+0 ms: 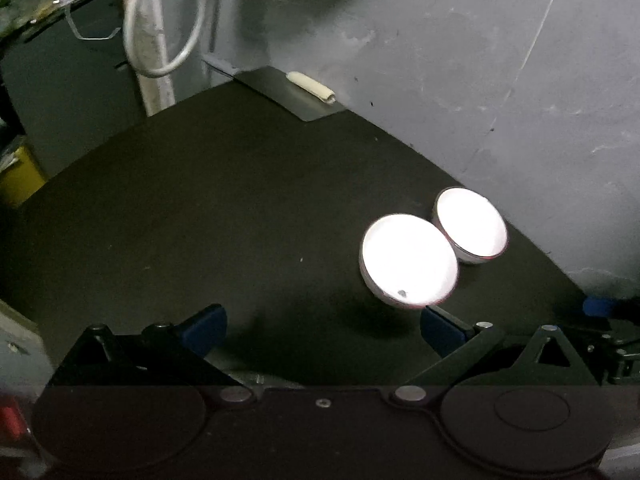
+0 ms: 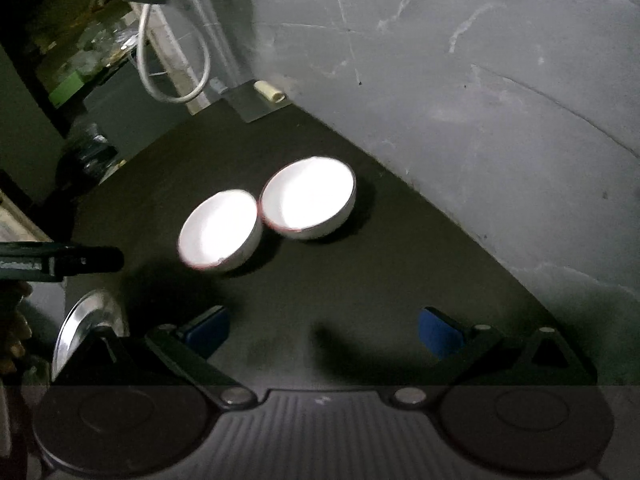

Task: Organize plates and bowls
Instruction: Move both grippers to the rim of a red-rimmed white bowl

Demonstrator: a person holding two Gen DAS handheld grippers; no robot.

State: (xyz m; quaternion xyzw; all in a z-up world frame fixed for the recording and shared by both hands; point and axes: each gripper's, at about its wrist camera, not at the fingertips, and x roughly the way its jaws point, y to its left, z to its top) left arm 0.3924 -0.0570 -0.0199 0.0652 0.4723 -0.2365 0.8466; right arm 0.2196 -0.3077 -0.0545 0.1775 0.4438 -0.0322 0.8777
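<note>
bowls (image 2: 264, 212) rim-to-rim near wall (image 2: 480, 80), tabletop (image 2: 360, 280) clear in front.

Both views are dim, with a dark tabletop (image 1: 200, 208) that swallows most detail. The 2 bowls (image 1: 408, 266) ahead of the fingers (image 1: 204, 328) are blown out to pure white glare, their insides featureless. Light falls from above, casting soft shadows (image 2: 352, 344) onto the tabletop just ahead of the fingers. The wall (image 1: 460, 80) behind is greyish and unevenly lit. Fisheye bending curves the tabletop edge, corners go black, and the cable (image 1: 168, 40) is smeared by motion blur.
</note>
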